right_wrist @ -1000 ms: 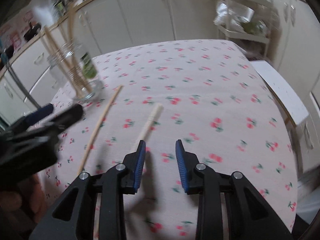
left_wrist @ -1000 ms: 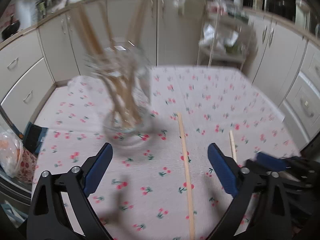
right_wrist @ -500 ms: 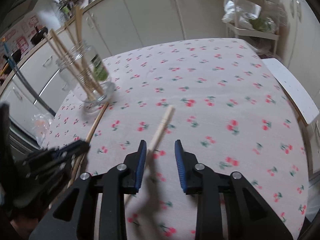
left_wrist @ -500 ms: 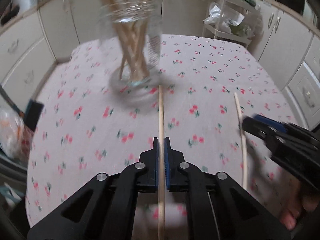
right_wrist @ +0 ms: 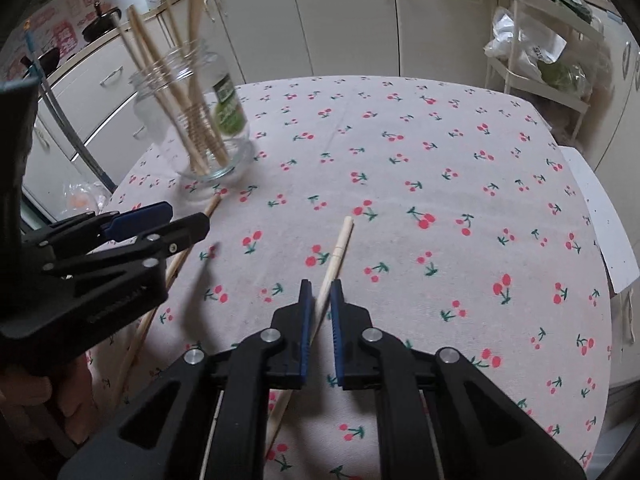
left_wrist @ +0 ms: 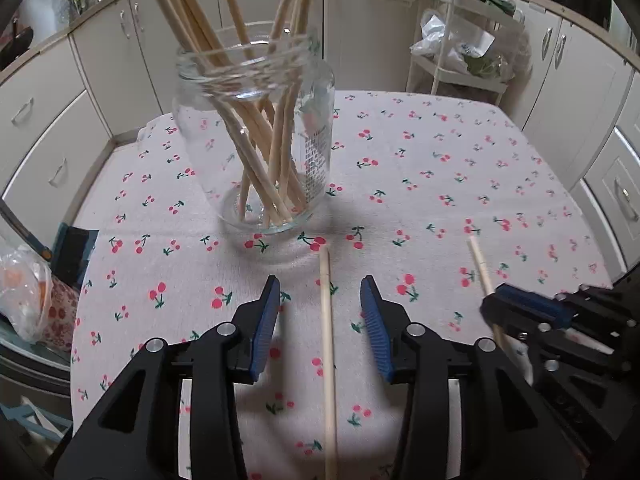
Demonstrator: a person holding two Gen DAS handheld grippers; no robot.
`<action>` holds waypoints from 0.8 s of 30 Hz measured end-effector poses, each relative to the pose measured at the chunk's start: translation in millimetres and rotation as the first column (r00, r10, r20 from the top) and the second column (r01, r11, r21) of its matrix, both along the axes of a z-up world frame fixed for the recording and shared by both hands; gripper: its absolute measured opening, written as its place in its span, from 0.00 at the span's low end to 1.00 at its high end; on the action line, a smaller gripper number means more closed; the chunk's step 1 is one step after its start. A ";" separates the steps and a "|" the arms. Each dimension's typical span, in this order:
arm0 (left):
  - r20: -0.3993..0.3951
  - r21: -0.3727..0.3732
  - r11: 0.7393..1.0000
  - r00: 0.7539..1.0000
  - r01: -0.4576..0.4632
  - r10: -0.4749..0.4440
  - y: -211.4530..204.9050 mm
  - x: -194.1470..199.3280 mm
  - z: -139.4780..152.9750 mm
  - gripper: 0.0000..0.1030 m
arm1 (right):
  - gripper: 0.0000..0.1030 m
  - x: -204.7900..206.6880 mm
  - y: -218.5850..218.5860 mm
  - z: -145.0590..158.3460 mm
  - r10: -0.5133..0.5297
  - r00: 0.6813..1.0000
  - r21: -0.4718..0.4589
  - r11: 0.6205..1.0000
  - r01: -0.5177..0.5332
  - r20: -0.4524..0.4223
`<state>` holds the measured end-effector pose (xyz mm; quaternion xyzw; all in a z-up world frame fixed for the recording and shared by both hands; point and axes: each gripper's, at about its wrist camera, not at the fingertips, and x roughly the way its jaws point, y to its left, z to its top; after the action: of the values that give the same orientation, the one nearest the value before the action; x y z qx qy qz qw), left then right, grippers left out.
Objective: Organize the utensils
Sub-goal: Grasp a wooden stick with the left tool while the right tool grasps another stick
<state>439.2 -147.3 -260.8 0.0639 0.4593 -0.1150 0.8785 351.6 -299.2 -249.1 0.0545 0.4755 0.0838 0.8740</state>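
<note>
Two chopsticks lie lengthwise toward the jar (left_wrist: 256, 140); our left gripper (left_wrist: 320, 312) straddles one chopstick (left_wrist: 327, 340), jaws wide; our right gripper (right_wrist: 319, 312), jaws nearly closed, brackets the other chopstick (right_wrist: 338, 252).

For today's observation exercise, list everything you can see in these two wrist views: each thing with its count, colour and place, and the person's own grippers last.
glass jar: one, clear, upright on the table's far left.
chopsticks in the jar: a bundle, exact count unclear, pale wood, leaning inside.
left loose chopstick: one, pale wood, flat on the cloth between the left fingers.
right loose chopstick: one, pale wood, between the right fingers.
tablecloth: one, white with red cherries, covering the table.
cabinets: several, cream, behind the table.
wire shelf cart: one, white, far right, holding bags.
left gripper: black, blue pads, open.
right gripper: black, blue pads, nearly shut around its chopstick.
</note>
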 end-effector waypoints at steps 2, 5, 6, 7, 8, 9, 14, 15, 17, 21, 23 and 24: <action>-0.006 0.008 1.000 1.000 -0.001 0.001 -1.1 2.1 -2.8 0.39 | 0.14 2.1 2.2 -0.2 0.006 1.000 -0.008 1.000 -0.006 0.002; -0.015 0.014 1.000 1.000 0.005 -0.004 -2.6 4.2 -8.1 0.39 | 0.16 3.0 7.3 -0.3 0.016 1.000 -0.038 0.999 -0.016 0.014; -0.007 0.011 1.000 1.000 0.006 -0.005 -2.8 3.4 -8.7 0.27 | 0.13 2.6 8.1 -0.5 0.017 1.000 -0.048 0.999 -0.016 0.018; -0.001 0.008 1.000 1.000 0.011 -0.011 -2.9 2.6 -8.5 0.19 | 0.10 1.4 8.3 -0.8 0.021 1.000 -0.055 0.998 -0.020 0.019; -0.004 0.004 1.000 1.000 0.019 -0.019 -3.2 2.2 -8.1 0.06 | 0.09 1.4 7.2 -0.8 0.021 1.000 -0.044 0.999 -0.021 0.016; -0.012 -0.010 1.000 1.000 0.018 -0.019 -2.3 2.2 -7.4 0.05 | 0.08 1.6 5.7 -0.8 0.021 1.000 -0.026 0.999 -0.021 0.008; -0.015 -0.028 0.999 1.000 0.016 -0.017 2.2 -1.5 -5.7 0.05 | 0.08 2.5 9.0 0.5 0.025 1.000 -0.031 0.999 -0.026 -0.017; -0.021 -0.028 0.999 1.000 0.016 -0.016 2.9 -1.0 -6.3 0.05 | 0.13 2.8 9.6 0.8 0.027 1.000 -0.033 0.999 -0.027 -0.015; -0.024 -0.022 1.000 1.000 0.010 -0.011 5.3 -1.2 -7.9 0.08 | 0.24 3.6 11.3 1.2 0.026 1.000 -0.042 0.999 -0.027 -0.007; -0.009 -0.022 1.000 1.000 0.002 -0.002 5.0 -1.2 -9.0 0.26 | 0.24 1.6 19.3 -0.3 0.044 0.999 -0.100 0.994 -0.042 0.019; 0.002 -0.011 1.000 1.000 0.005 -0.005 1.9 -1.8 -9.6 0.25 | 0.16 0.0 21.5 -0.9 0.045 0.998 -0.134 0.990 -0.040 0.037; 0.002 -0.019 1.000 1.000 0.008 -0.008 2.1 -2.0 -9.4 0.17 | 0.10 -0.2 19.4 -1.0 0.040 0.998 -0.124 0.992 -0.034 0.040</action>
<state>437.2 -145.2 -270.2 0.0578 0.4569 -0.1228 0.8791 351.4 -279.8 -250.1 -0.0101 0.4620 0.0716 0.8839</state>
